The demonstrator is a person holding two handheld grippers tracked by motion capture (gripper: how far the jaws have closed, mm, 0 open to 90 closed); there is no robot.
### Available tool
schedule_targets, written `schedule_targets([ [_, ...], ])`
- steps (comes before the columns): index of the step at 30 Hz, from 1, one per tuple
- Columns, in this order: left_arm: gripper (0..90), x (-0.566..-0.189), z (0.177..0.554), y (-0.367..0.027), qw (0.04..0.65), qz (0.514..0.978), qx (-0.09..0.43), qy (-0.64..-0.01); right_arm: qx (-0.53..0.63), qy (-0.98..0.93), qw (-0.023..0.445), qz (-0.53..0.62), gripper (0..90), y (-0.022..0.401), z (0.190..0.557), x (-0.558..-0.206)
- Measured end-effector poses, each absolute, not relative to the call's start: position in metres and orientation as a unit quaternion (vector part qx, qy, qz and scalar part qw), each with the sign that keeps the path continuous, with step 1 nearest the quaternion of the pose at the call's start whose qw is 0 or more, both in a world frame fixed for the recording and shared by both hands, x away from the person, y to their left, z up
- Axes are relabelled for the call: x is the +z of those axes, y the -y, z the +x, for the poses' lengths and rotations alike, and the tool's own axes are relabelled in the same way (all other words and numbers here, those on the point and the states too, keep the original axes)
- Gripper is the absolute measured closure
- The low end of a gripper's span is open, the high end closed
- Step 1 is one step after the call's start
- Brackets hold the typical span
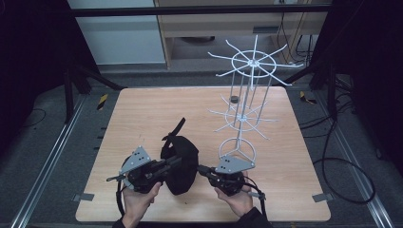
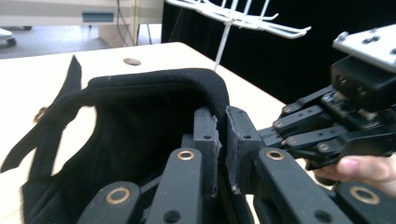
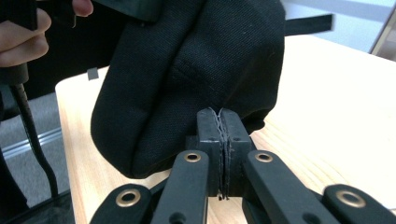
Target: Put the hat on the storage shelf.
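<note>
A black fabric cap [image 1: 183,164] with a strap sits at the near middle of the wooden table [image 1: 142,114], between my two grippers. My left gripper [image 1: 176,162] reaches in from the left and is shut on the cap's stiff rim [image 2: 205,79], with the pads [image 2: 209,135] pinching it. In the left gripper view the hollow inside of the cap [image 2: 135,130] faces me. My right gripper [image 1: 201,169] comes from the right and is shut on a fold of the cap's outer cloth [image 3: 196,60], which puckers at my right gripper [image 3: 220,116].
A tall white wire display rack [image 1: 244,95] with spoked hooks stands at the right rear of the table, close behind my right gripper. A small dark disc [image 1: 234,99] lies near its far side. Hands hold both grippers at the near edge.
</note>
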State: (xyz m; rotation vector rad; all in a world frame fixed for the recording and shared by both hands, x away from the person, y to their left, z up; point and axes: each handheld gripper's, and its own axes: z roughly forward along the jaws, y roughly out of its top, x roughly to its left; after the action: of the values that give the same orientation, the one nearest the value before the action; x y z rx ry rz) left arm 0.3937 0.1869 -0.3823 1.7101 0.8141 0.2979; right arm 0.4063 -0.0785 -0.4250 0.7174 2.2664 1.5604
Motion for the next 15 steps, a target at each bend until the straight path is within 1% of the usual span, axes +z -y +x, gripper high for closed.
schedule_targets([
  [6,84.3,-0.390,0.396,-0.203,0.578,0.722,0.119,-0.361,0.531,-0.798,0.154,0.239,87.6,0.059,0.406,-0.430],
  [10,84.6,-0.389,0.396,-0.203,0.579,0.724,0.119,-0.355,0.531,-0.797,0.157,0.242,87.5,0.059,0.406,-0.432],
  [11,84.7,-0.388,0.396,-0.201,0.579,0.726,0.120,-0.352,0.533,-0.795,0.154,0.244,90.0,0.060,0.407,-0.431],
  [15,84.9,-0.386,0.396,-0.190,0.576,0.734,0.122,-0.338,0.546,-0.786,0.149,0.249,90.0,0.067,0.408,-0.427],
])
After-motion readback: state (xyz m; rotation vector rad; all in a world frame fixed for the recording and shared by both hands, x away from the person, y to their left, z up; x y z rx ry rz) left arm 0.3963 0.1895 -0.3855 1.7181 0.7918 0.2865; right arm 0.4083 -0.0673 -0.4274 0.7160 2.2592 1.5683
